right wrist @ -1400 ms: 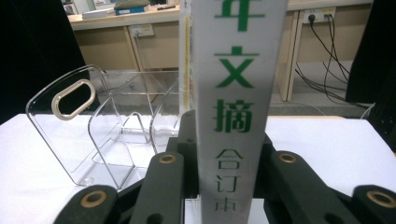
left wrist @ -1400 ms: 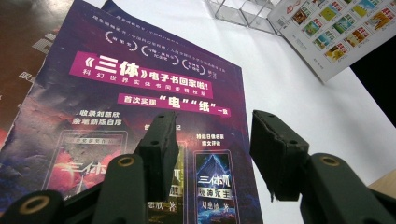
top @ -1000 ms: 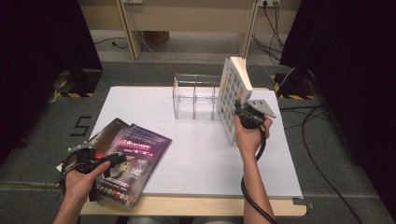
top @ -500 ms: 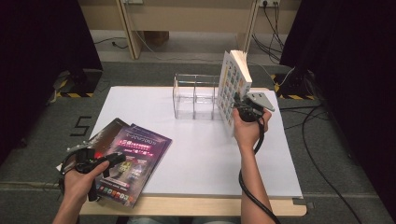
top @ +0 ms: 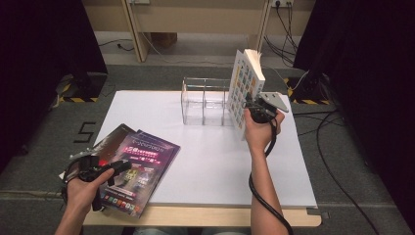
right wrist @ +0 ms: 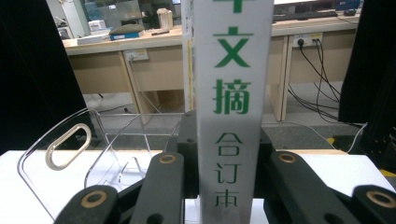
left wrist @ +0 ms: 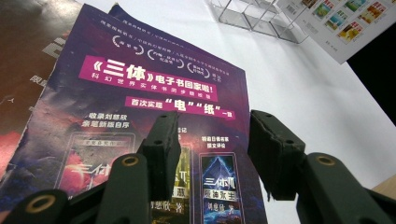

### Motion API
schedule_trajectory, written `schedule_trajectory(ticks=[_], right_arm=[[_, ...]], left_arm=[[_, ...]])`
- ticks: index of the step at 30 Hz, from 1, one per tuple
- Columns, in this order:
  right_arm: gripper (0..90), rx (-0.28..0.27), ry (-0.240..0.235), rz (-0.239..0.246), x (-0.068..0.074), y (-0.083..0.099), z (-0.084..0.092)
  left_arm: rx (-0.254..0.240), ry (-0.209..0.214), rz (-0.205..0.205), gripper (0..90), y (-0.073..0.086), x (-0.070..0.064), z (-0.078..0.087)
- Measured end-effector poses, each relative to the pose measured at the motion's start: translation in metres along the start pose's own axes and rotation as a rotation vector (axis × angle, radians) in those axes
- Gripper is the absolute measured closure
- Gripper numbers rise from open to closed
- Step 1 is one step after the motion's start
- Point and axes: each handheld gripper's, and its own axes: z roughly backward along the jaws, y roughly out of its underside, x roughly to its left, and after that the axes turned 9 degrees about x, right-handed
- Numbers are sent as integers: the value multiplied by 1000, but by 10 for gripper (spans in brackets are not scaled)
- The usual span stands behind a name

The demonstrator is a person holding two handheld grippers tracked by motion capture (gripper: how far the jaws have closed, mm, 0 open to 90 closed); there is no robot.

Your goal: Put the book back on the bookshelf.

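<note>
A thick white book (top: 243,85) with rows of small coloured pictures on its cover stands upright and a little tilted above the table. My right gripper (top: 252,110) is shut on it at the spine (right wrist: 233,93), its jaws (right wrist: 226,133) pressed to both sides. The book is just right of a clear acrylic file holder (top: 203,100). At the front left my left gripper (top: 121,166) hovers open over a purple magazine (top: 147,155). In the left gripper view nothing is between the jaws (left wrist: 212,135), and the magazine (left wrist: 140,84) lies flat below them.
A darker magazine (top: 111,139) lies under the purple one, overhanging the white table (top: 220,166) at its left front corner. The holder's dividers (right wrist: 93,149) stand left of the book. Cables, a wooden desk and dark curtains lie beyond the table.
My right gripper has lifted the book slightly, so its top stands higher beside the holder. The left gripper and the magazines have not moved.
</note>
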Motion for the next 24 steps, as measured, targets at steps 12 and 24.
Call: schedule_trajectory(ticks=[12,24], right_arm=[[745,-7,1,5,4,-9,-8],[745,-21,11,8,7,-25,-20]], left_arm=[[0,-3,1,528,0,1,1],[-2,-2,4,529,0,2,0]])
